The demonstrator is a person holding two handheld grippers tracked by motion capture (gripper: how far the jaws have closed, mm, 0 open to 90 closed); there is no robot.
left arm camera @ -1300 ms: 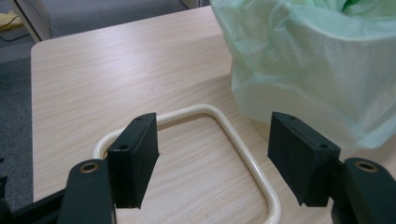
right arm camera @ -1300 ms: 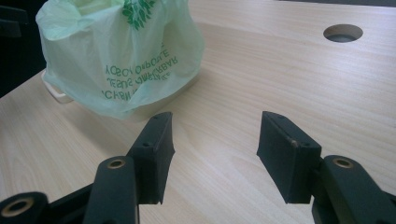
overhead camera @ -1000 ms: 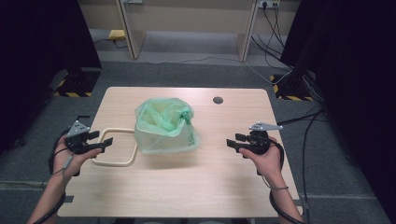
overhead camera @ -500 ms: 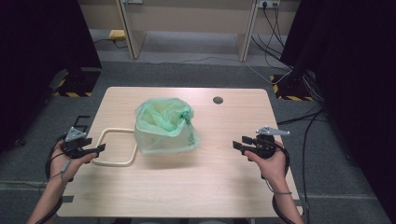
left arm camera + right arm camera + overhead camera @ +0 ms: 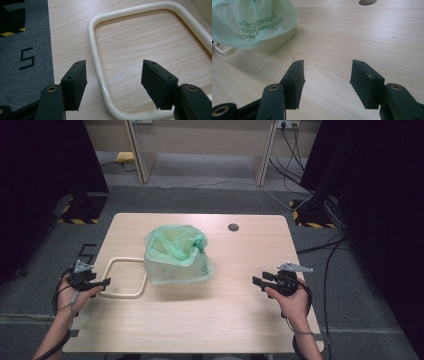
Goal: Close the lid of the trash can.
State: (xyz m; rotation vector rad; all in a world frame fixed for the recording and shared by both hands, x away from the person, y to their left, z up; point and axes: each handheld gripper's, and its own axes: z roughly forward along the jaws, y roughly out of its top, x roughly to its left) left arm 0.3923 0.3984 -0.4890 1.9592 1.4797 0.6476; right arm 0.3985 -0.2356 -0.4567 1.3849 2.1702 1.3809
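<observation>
At the left edge of the table (image 5: 200, 320), the left gripper (image 5: 102, 283) sat low over the wood with its jaws spread wide and nothing between them. In the left gripper view, one side of the cream frame (image 5: 100, 72) ran up between the two jaws without touching either, and its rounded near corner curved across just in front of them. The frame (image 5: 125, 277) lay flat on the table, and its far side reached under the green bag (image 5: 176, 254). The bag stood near the middle of the table, left of centre, with its mouth open upward and its thin plastic draped over a pale bin (image 5: 278, 41), whose lower wall showed beneath the printed plastic in the right gripper view. A small dark hole (image 5: 233, 227) marked the table top beyond the bag, to its right. Further right, well apart from the bag, the right gripper (image 5: 256, 281) pointed toward it above bare wood, its jaws likewise wide apart and holding nothing.
</observation>
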